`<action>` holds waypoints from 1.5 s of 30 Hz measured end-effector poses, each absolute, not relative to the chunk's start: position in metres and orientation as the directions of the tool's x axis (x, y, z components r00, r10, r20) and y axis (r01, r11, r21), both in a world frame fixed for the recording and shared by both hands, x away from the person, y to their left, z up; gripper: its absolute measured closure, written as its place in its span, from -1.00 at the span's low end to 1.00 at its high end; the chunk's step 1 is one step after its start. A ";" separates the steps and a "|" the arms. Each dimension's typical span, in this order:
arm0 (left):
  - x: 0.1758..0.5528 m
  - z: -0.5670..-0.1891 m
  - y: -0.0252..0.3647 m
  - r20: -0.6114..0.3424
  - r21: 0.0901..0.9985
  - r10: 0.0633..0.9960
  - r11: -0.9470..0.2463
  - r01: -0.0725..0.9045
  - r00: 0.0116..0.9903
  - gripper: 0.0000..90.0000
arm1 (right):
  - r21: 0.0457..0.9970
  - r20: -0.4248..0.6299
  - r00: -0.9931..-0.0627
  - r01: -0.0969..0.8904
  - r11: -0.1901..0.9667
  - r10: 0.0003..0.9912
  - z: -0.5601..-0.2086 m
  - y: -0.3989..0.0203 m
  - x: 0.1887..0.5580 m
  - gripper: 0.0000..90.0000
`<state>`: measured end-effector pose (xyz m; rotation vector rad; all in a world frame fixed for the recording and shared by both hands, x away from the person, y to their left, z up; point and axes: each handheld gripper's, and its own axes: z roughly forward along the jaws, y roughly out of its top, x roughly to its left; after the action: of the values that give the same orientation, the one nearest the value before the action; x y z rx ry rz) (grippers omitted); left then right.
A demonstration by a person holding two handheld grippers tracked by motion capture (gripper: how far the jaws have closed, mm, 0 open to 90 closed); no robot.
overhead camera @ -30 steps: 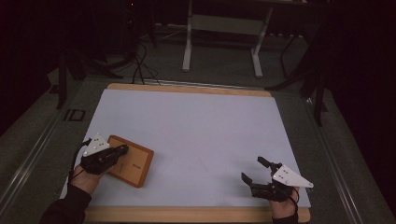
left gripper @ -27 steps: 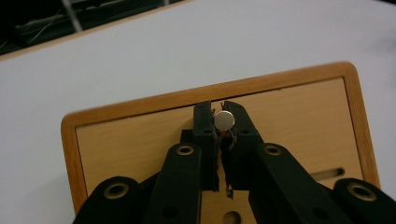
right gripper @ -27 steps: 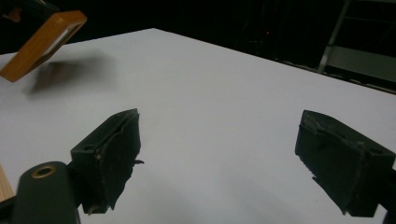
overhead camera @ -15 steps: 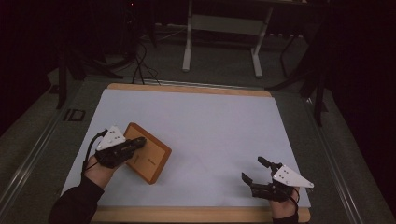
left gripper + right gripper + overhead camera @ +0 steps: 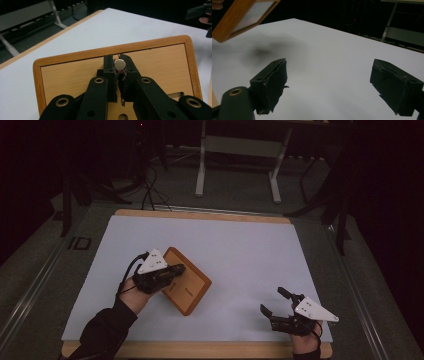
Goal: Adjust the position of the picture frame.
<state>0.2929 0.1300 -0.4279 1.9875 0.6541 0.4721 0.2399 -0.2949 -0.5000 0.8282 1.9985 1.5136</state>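
Table (image 5: 250,245), white sheet over wood rim, near edge cut off at frame bottom. Wooden board (image 5: 192,285) w/ raised rim and rounded corners, left of center, tilted, lifted off the sheet per right gripper view. Left gripper (image 5: 176,269) lower left, forearm angled up-right, jaws pinching a small round metal knob (image 5: 119,64) on the board. Right gripper (image 5: 275,301) lower right, low over sheet, jaws spread wide, nothing between; wrist cut off.

wooden board (image 5: 242,17) cut off at the upper left of the right gripper view, its near end lost off the bottom edge in the left gripper view, small marks on its face in the high view too tiny to read, right forearm cropped at the bottom edge
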 end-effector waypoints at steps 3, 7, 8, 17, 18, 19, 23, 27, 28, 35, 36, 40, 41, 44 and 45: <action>0.296 -0.433 0.118 0.056 0.874 0.604 -0.415 0.253 0.795 0.89 | 0.966 -0.025 -0.692 0.169 0.196 0.721 -0.500 -0.295 0.240 -0.69; 0.306 -0.442 0.098 0.043 0.865 0.578 -0.430 0.259 0.815 0.89 | 0.968 -0.033 -0.691 0.159 0.195 0.722 -0.498 -0.296 0.238 -0.69; 0.308 -0.445 0.094 0.042 0.862 0.575 -0.434 0.261 0.817 0.89 | 0.968 -0.034 -0.691 0.157 0.195 0.722 -0.498 -0.297 0.237 -0.69; 0.330 -0.466 0.059 0.017 0.840 0.552 -0.460 0.287 0.834 0.89 | 0.971 -0.025 -0.687 0.155 0.181 0.726 -0.497 -0.301 0.236 -0.69; 0.333 -0.468 0.055 0.014 0.838 0.552 -0.462 0.291 0.834 0.89 | 0.972 -0.025 -0.687 0.153 0.179 0.727 -0.497 -0.302 0.236 -0.69; 0.336 -0.471 0.051 0.015 0.834 0.548 -0.468 0.292 0.836 0.89 | 0.972 -0.025 -0.686 0.153 0.177 0.727 -0.497 -0.302 0.236 -0.69; 0.345 -0.481 0.037 0.011 0.820 0.537 -0.488 0.300 0.844 0.89 | 0.972 -0.021 -0.688 0.156 0.176 0.726 -0.497 -0.303 0.236 -0.69; 0.353 -0.487 0.025 0.020 0.809 0.531 -0.506 0.299 0.847 0.89 | 0.972 -0.020 -0.691 0.156 0.176 0.723 -0.497 -0.303 0.236 -0.69; 0.354 -0.488 0.022 0.024 0.806 0.529 -0.513 0.297 0.848 0.89 | 0.972 -0.019 -0.692 0.156 0.175 0.721 -0.497 -0.303 0.236 -0.69; 0.361 -0.500 0.007 0.025 0.787 0.524 -0.536 0.306 0.852 0.89 | 0.972 -0.011 -0.695 0.162 0.171 0.719 -0.498 -0.303 0.237 -0.69; 0.362 -0.502 0.005 0.021 0.784 0.525 -0.536 0.312 0.851 0.89 | 0.972 -0.009 -0.695 0.163 0.170 0.719 -0.498 -0.303 0.237 -0.69; 0.367 -0.507 0.000 0.016 0.776 0.526 -0.542 0.321 0.850 0.89 | 0.972 -0.008 -0.696 0.164 0.169 0.718 -0.498 -0.303 0.237 -0.69; 0.369 -0.508 -0.001 0.013 0.772 0.526 -0.546 0.326 0.850 0.89 | 0.972 -0.007 -0.697 0.165 0.170 0.717 -0.498 -0.303 0.237 -0.69; 0.371 -0.510 -0.004 0.009 0.769 0.530 -0.546 0.333 0.848 0.89 | 0.971 -0.004 -0.699 0.168 0.169 0.715 -0.499 -0.303 0.238 -0.69; 0.375 -0.514 -0.006 0.001 0.761 0.529 -0.551 0.343 0.848 0.89 | 0.971 -0.001 -0.700 0.171 0.169 0.714 -0.499 -0.302 0.238 -0.69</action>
<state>0.3749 -0.0065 -0.5136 2.2054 0.6314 0.2922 0.2378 -0.3022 -0.4988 0.8348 1.9887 1.5550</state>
